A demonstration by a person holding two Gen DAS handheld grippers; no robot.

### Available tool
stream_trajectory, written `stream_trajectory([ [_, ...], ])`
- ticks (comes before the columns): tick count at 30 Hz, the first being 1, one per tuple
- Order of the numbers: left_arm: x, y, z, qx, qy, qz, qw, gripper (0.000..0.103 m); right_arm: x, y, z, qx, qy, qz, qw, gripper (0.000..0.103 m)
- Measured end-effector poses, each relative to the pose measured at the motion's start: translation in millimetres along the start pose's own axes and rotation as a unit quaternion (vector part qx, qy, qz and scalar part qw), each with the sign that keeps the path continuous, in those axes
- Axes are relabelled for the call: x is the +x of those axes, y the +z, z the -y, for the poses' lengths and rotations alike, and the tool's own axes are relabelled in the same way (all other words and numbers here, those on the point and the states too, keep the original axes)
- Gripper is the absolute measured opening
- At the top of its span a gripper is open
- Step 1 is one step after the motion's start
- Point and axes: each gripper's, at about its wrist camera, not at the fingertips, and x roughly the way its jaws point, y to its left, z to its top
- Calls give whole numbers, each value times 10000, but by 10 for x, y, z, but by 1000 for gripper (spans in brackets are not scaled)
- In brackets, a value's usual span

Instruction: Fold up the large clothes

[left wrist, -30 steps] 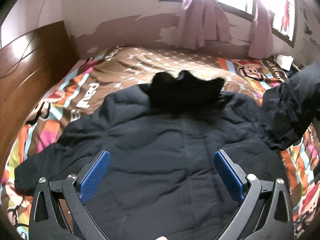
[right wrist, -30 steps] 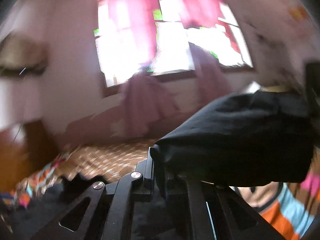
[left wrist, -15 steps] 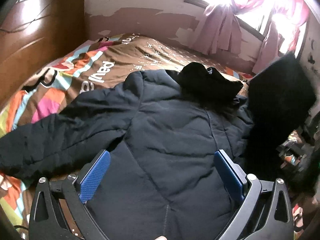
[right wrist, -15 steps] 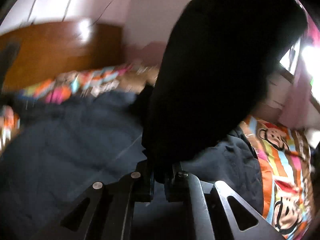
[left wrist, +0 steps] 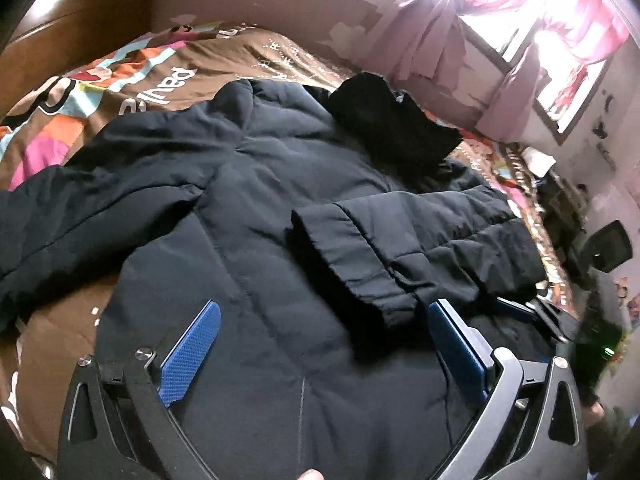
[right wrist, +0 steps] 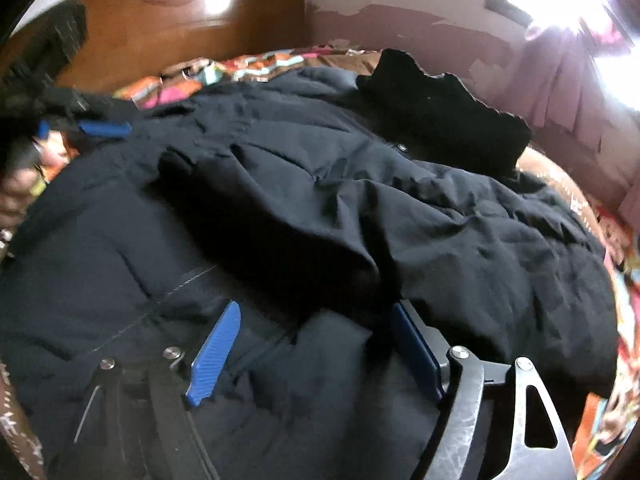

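Left wrist view: your left gripper and right gripper gape empty over the puffer jacket; its folded sleeve may spring back.

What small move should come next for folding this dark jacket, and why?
Probably the left gripper, open and empty, should reach the left sleeve, which lies spread out on the bedspread. The right sleeve is already across the jacket.

Black frames, blue ribbed fingers
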Motion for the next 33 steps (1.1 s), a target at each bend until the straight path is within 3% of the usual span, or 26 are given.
stream_trajectory([
  [3,190,51,109,164,540,-117,9983,101,-119,-77,55,177,40,179,9997,77],
  [6,315,68,198,262,697,-189,9970,99,-250,-193,117,287,-49,326,9990,78],
  [11,430,53,296,262,685,-397,9965,65,-398,-376,220,309,-301,369,9984,78],
  [16,593,35,338,173,743,-648,9950,39,-484,-472,377,527,-382,389,9971,78],
  [20,608,31,380,229,1106,-569,9920,15,-526,-509,487,681,-421,395,9960,78],
  [26,383,16,484,340,1296,-90,9909,4,-668,-521,653,1075,-600,716,9898,78],
  [29,131,73,510,498,1414,330,9881,3,-735,-439,742,1260,-709,915,9853,78],
  [33,-50,161,418,489,1553,454,9856,3,-799,-283,813,1348,-838,1114,9810,84],
])
